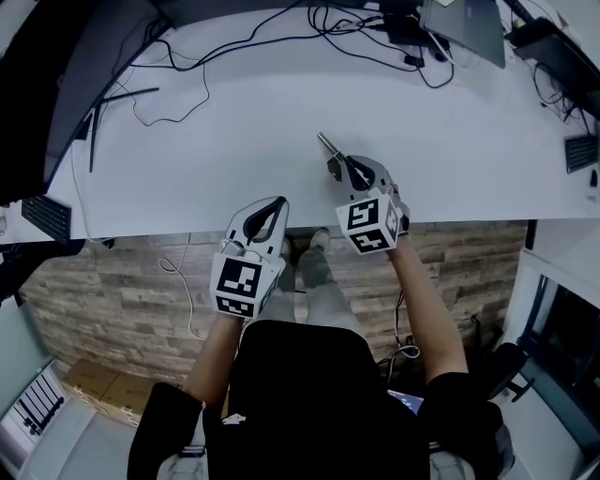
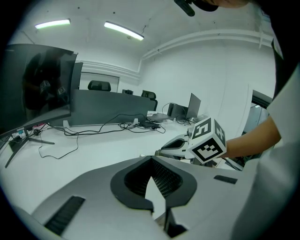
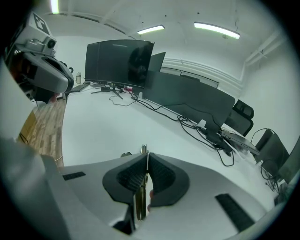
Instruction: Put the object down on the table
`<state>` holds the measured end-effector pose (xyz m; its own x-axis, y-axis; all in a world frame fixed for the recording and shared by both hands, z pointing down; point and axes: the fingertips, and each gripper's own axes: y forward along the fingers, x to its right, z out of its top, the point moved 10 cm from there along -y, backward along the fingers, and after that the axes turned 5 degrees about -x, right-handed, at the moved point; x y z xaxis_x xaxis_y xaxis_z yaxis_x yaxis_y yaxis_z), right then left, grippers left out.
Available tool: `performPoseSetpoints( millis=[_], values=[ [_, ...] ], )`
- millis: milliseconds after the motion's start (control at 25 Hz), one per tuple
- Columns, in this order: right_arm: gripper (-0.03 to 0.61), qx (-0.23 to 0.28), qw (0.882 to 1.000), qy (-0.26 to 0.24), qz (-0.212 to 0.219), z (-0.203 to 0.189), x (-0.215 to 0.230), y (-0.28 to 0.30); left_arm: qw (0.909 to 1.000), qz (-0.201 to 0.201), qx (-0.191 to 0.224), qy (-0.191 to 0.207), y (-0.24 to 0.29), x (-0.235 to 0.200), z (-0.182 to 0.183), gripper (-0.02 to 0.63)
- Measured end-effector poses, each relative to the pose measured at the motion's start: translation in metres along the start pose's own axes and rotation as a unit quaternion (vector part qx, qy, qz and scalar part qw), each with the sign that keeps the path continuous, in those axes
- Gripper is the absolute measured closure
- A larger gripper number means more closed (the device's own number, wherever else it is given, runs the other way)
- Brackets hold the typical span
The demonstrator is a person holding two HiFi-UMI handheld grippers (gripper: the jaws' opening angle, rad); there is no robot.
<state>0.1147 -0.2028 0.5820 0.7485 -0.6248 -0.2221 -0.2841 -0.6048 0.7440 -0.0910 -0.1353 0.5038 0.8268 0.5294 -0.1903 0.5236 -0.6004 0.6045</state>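
A thin metal utensil (image 1: 325,144) with a dull brass sheen is pinched between the pads of my right gripper (image 1: 339,167), its end poking out past the fingertips over the white table (image 1: 234,141). In the right gripper view the utensil (image 3: 139,199) runs up between the closed pads, and the right gripper (image 3: 146,157) is held above the tabletop. My left gripper (image 1: 273,208) hovers at the table's front edge, left of the right one, its tips together with nothing in them. The left gripper view shows the left gripper (image 2: 151,161) pointed at the right gripper (image 2: 169,149).
Black cables (image 1: 281,28) trail across the back of the table. A laptop (image 1: 464,26) stands at the back right and a dark monitor (image 1: 84,66) at the back left. A keyboard (image 1: 581,150) lies at the right edge. Below the table's front edge lies wood-look floor (image 1: 122,291).
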Motion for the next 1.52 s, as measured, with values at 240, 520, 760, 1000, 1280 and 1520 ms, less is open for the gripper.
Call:
performPoseSetpoints(
  millis=[240, 520, 760, 1000, 1280, 1520],
  values=[
    [0.551, 0.001, 1.000, 0.002, -0.001, -0.002, -0.001, 0.001, 1.0000, 0.000, 0.000, -0.004, 0.001, 0.001, -0.004, 0.600],
    [0.549, 0.003, 1.000, -0.001, -0.005, -0.003, -0.005, 0.000, 1.0000, 0.001, -0.003, -0.004, 0.001, 0.002, -0.006, 0.600],
    [0.549, 0.004, 1.000, -0.003, 0.001, -0.003, -0.011, 0.001, 1.0000, 0.000, -0.005, -0.005, 0.001, 0.002, -0.010, 0.600],
    [0.548, 0.005, 1.000, -0.007, 0.012, -0.004, -0.018, 0.001, 1.0000, 0.000, -0.001, -0.006, 0.001, 0.000, -0.011, 0.600],
    [0.548, -0.011, 0.999, -0.029, 0.019, -0.007, -0.029, 0.004, 1.0000, 0.004, 0.002, -0.003, -0.003, -0.003, -0.013, 0.600],
    [0.548, -0.017, 0.999, -0.037, 0.019, -0.007, -0.033, 0.007, 1.0000, 0.004, 0.000, -0.007, -0.005, -0.003, -0.013, 0.600]
  ],
)
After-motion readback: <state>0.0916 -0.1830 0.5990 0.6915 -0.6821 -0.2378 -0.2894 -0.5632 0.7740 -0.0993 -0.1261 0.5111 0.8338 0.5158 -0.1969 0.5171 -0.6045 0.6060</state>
